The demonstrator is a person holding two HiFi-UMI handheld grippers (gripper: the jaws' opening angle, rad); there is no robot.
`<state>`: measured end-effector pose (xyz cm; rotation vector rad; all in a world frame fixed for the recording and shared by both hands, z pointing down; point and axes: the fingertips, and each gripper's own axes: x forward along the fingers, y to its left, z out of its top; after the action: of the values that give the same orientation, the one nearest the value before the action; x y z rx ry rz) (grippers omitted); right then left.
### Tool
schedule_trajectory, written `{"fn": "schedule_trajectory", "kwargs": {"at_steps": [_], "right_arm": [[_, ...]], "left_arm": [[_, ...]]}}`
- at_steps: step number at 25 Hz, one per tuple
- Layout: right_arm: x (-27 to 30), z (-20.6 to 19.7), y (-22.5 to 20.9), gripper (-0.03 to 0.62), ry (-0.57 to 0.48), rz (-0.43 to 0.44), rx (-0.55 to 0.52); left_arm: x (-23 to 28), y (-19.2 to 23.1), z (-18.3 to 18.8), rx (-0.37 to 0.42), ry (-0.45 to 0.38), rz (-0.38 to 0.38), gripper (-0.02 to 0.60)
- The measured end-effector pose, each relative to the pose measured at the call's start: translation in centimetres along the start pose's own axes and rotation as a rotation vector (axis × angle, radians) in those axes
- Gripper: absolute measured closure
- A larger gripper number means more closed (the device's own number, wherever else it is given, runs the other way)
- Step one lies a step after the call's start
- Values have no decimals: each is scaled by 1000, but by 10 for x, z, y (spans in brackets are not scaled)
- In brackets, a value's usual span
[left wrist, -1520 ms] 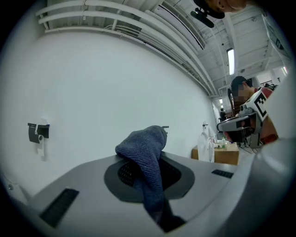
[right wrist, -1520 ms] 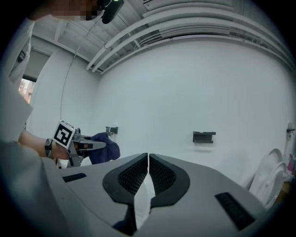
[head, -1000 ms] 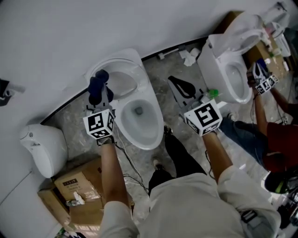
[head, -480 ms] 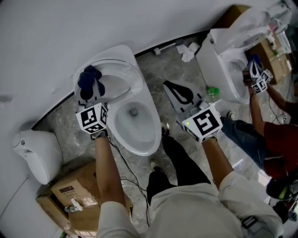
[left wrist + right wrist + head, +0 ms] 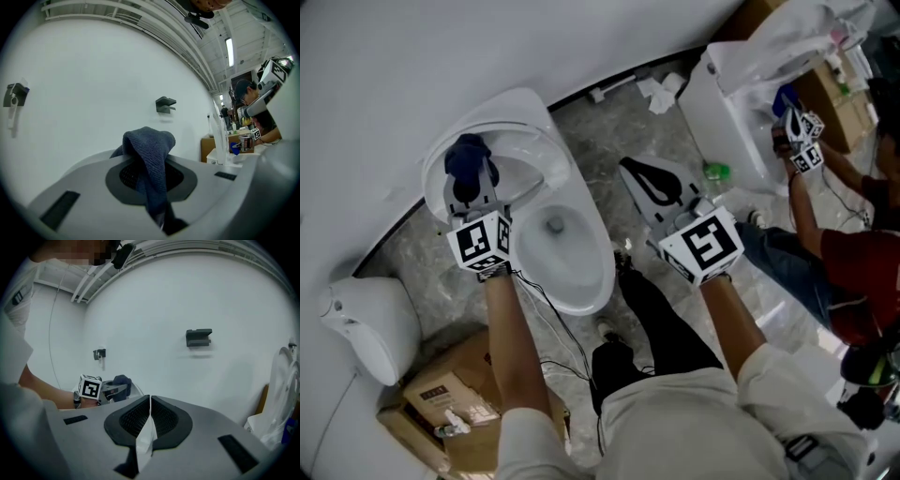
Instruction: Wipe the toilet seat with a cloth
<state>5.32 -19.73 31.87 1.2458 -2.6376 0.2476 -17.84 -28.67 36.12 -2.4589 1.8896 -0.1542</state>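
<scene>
A white toilet stands on the grey floor, its seat rim (image 5: 586, 281) around the open bowl. My left gripper (image 5: 472, 180) is shut on a dark blue cloth (image 5: 467, 155) and hovers at the rear left of the toilet, by the raised lid (image 5: 520, 122). In the left gripper view the cloth (image 5: 151, 161) bunches up between the jaws and droops over them. My right gripper (image 5: 630, 169) is shut and held over the floor to the right of the toilet. Its jaws (image 5: 149, 401) meet, with only a thin pale sliver along the seam.
A second toilet (image 5: 727, 103) stands at the top right, where another person works with grippers (image 5: 797, 136). A green bottle (image 5: 713, 172) and crumpled paper (image 5: 660, 92) lie on the floor. At the lower left are a cardboard box (image 5: 455, 389) and a white ceramic piece (image 5: 366, 319).
The head view has swung, so everything sits further left and up. The left gripper keeps the cloth at the toilet's rear left. The right gripper stays shut.
</scene>
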Motion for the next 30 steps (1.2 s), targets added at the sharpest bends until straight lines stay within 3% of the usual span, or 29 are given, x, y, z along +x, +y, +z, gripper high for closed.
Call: {"fn": "schedule_trajectory", "kwargs": {"at_steps": [7, 18, 30], "right_arm": [[-5, -10, -3, 565, 19, -14, 15], [-8, -38, -9, 565, 52, -39, 51], [-18, -52, -20, 564, 61, -65, 82]], "left_arm": [[15, -40, -18, 73, 59, -62, 551], [27, -79, -57, 67, 105, -153, 551], [34, -118, -98, 63, 219, -219, 551]]}}
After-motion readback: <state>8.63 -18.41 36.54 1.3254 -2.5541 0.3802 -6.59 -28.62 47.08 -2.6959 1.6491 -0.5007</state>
